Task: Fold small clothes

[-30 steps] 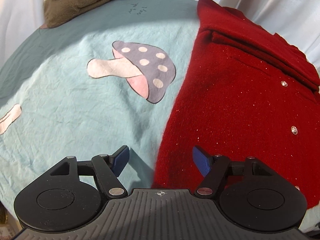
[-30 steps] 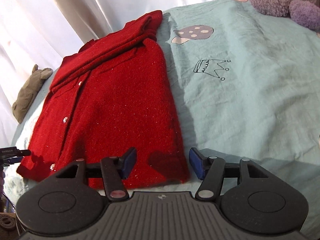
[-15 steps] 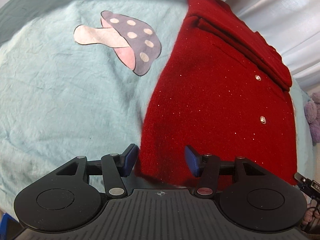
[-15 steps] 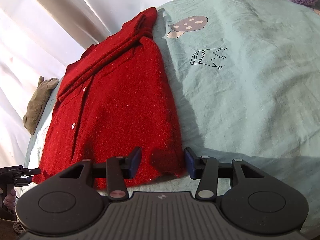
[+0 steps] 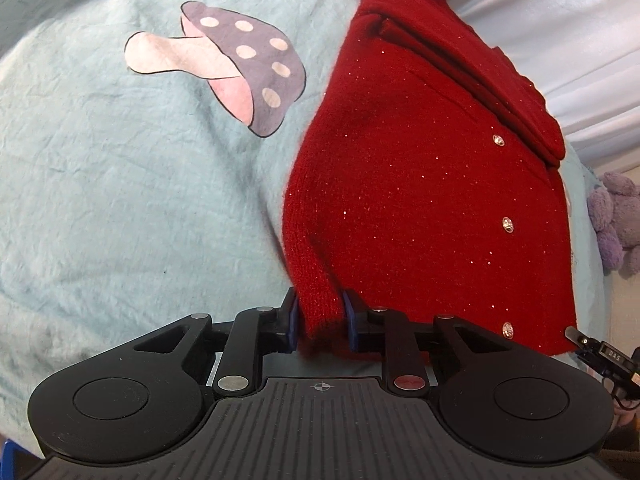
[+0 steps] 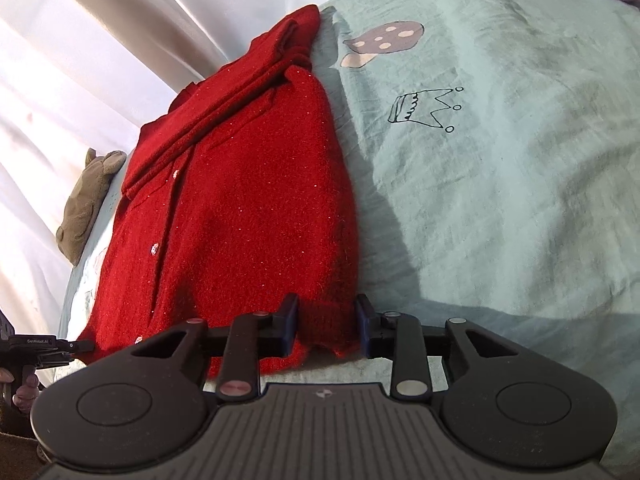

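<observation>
A red knit cardigan with small shiny buttons lies flat on a light blue bed sheet, its sleeves folded across the top. My left gripper is shut on the cardigan's near left hem corner, which bunches between the blue pads. In the right wrist view the cardigan runs away from me. My right gripper has its jaws around the near right hem corner, with the pads close to the cloth on both sides.
The sheet carries a mushroom print and a crown drawing. A brown plush toy lies at the far bed edge by white curtains. A purple plush toy sits beside the cardigan.
Both grippers moved forward onto the cardigan's hem corners and narrowed. The left jaws closed on the left corner and bunched it. The right jaws closed in around the right corner.
</observation>
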`<state>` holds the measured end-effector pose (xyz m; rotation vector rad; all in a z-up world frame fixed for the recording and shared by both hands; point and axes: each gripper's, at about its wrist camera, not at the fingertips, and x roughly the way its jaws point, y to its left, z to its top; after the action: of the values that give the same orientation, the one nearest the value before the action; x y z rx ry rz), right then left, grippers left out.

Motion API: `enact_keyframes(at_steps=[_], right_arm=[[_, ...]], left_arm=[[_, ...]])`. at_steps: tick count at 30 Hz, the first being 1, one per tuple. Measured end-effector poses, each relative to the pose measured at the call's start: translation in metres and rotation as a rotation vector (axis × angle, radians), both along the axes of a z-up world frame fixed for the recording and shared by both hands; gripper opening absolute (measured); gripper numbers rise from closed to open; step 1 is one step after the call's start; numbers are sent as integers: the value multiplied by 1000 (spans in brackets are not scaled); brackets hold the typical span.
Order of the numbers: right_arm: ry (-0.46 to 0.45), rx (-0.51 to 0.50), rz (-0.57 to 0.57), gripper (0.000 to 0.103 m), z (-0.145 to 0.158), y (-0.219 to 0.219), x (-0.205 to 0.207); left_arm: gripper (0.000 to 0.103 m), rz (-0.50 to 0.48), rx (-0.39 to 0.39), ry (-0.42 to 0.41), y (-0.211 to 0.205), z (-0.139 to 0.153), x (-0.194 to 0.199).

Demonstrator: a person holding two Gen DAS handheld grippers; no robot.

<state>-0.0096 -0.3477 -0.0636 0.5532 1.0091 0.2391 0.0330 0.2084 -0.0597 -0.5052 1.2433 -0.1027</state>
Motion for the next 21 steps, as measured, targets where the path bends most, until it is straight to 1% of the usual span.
enact_keyframes(at_steps=[1, 3, 5, 6, 7, 8, 9, 10, 11, 13, 15, 17, 19, 21], right_arm=[[3, 9, 3, 32, 0, 0, 1], [6, 21, 12, 36, 0, 2, 3], [9, 15, 23, 36, 0, 4, 5], [10, 10, 28, 36, 1, 5, 6], [11, 3, 31, 35, 1, 6, 7], [13, -6, 32, 25, 1, 7, 7], [13, -13, 38, 19, 2, 8, 8], [9, -16, 40, 18, 3, 8, 7], [4, -10, 42, 15, 5, 8, 7], [-6, 33, 38, 15, 10, 7, 7], [-16, 94, 19, 15, 16, 5, 11], [-45, 136, 3, 14, 26, 5, 17], [-79, 168, -2, 14, 35, 6, 27], [-107, 179, -4, 14, 44, 9, 42]], left_arm=[[32, -7, -5, -3, 0, 0, 0], [39, -31, -31, -13, -3, 1, 2], [36, -48, -67, -3, -4, -1, 4], [25, -52, -78, 8, -6, -3, 6], [18, -55, -76, 18, -7, -6, 7], [18, -54, -66, 23, -9, -6, 8], [17, -53, -67, 20, -9, -5, 8], [17, -47, -83, 12, -9, -2, 9], [16, -32, -117, -5, -7, 2, 9], [16, -5, -190, -47, -4, 15, 12], [16, 11, -226, -99, -3, 32, 20], [16, 7, -262, -145, -3, 47, 30], [16, -8, -286, -172, -6, 60, 45], [16, -17, -285, -190, -8, 71, 62]])
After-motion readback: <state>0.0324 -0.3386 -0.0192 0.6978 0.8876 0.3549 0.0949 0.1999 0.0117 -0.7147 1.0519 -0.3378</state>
